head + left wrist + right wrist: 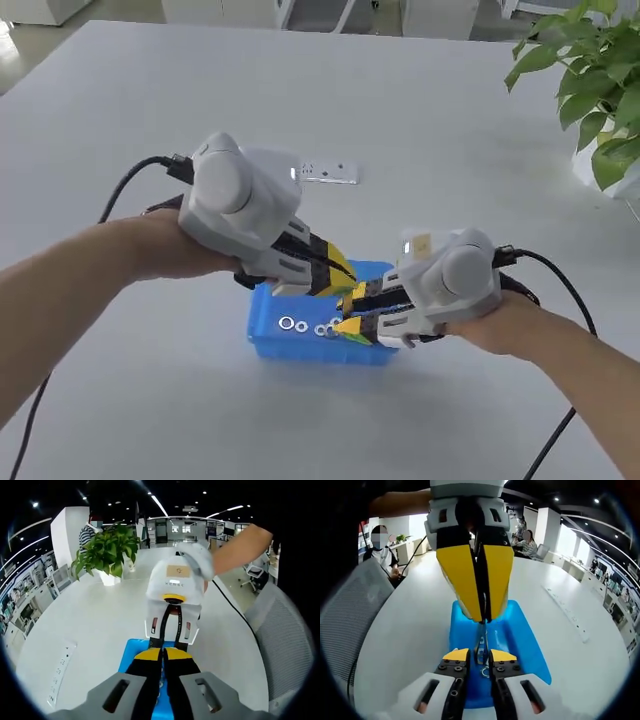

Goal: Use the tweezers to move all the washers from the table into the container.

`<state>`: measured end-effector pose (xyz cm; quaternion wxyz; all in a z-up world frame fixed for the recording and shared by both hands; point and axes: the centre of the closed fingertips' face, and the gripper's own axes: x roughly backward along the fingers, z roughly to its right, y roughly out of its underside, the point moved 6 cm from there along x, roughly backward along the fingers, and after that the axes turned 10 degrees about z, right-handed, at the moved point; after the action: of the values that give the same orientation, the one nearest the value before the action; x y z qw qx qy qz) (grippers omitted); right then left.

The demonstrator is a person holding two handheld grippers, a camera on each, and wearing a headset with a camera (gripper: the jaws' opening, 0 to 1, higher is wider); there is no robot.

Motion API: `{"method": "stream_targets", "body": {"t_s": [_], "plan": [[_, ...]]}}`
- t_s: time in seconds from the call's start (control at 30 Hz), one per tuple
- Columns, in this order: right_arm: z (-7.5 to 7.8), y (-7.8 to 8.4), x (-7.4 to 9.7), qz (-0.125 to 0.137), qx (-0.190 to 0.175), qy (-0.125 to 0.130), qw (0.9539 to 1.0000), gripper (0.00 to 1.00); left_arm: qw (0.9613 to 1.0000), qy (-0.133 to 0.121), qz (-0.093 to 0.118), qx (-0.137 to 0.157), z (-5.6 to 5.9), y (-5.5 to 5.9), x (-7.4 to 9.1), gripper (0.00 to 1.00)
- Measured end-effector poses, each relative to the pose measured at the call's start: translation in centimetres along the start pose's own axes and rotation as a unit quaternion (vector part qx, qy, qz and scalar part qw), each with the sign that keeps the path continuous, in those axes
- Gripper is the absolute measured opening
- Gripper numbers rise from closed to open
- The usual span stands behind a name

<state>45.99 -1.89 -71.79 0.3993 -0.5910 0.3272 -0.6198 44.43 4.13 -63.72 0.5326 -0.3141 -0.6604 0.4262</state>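
Note:
A blue container (262,338) sits on the white table with several washers (301,326) lying inside it. Both grippers meet tip to tip above its right half. My left gripper (345,272) comes in from the left, its yellow jaws shut on the rear of the thin metal tweezers (481,645). My right gripper (350,312) faces it from the right, and its jaws are pressed on the tweezers' legs. In the right gripper view a small washer (484,671) shows at the tweezers' tip over the container (522,640). In the head view the grippers hide most of the tweezers.
A white power strip (328,172) lies on the table behind the grippers. A potted plant (598,80) stands at the far right edge. Cables trail from both grippers across the table. Office desks and seated people show beyond the table in the gripper views.

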Motion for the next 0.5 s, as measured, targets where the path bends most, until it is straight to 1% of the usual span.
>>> {"method": "stream_targets", "body": {"t_s": [0.13,0.23,0.37,0.5], "plan": [[-0.2,-0.4,0.4,0.004,0.0,0.001,1.0,0.15,1.0,0.002,0.001,0.0,0.1,-0.4,0.5,0.05],[-0.4,-0.9,0.6,0.011,0.0,0.003,0.9999,0.12,1.0,0.008,0.001,-0.001,0.3,-0.9,0.9,0.05],[-0.6,-1.5,0.9,0.018,0.004,0.005,0.9998,0.12,1.0,0.009,0.002,-0.003,0.5,-1.3,1.3,0.05],[-0.9,-2.0,1.2,0.025,-0.001,0.008,0.9997,0.11,0.9999,0.011,0.006,-0.002,0.9,-1.9,1.8,0.05]]}}
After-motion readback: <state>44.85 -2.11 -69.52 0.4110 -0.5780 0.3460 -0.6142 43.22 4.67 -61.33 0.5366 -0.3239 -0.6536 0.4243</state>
